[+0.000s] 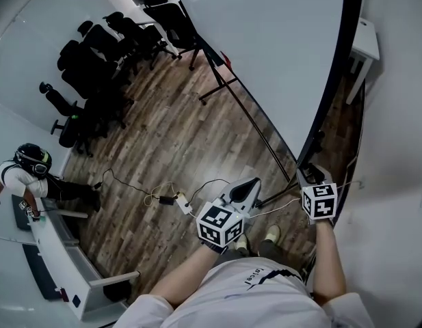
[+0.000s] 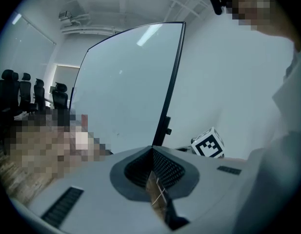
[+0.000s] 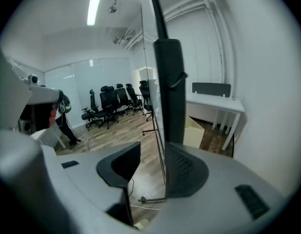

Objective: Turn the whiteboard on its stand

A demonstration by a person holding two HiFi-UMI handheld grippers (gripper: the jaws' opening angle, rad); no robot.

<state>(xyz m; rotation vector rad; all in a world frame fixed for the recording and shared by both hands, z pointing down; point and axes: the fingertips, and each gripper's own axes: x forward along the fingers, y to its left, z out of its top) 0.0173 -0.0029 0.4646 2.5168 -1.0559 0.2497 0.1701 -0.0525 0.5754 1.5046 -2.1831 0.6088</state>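
The whiteboard [image 1: 279,46] is a big white panel with a dark frame, standing on a black stand [image 1: 221,80] with floor legs. In the head view my right gripper [image 1: 311,175] is at the board's near dark edge, and my left gripper [image 1: 248,186] hangs short of its face. In the right gripper view the frame edge [image 3: 169,82] stands between the jaws of the right gripper [image 3: 152,162]; it lies by the right pad, the left pad stands apart. My left gripper [image 2: 152,152] has its tips together on nothing, facing the board [image 2: 126,91].
Black office chairs [image 1: 101,53] crowd the far left of the wood floor. A person [image 1: 29,166] bends at a white desk at the left. A power strip with cables [image 1: 176,200] lies on the floor by my feet. A white desk [image 3: 216,104] stands behind the board; a white wall is on the right.
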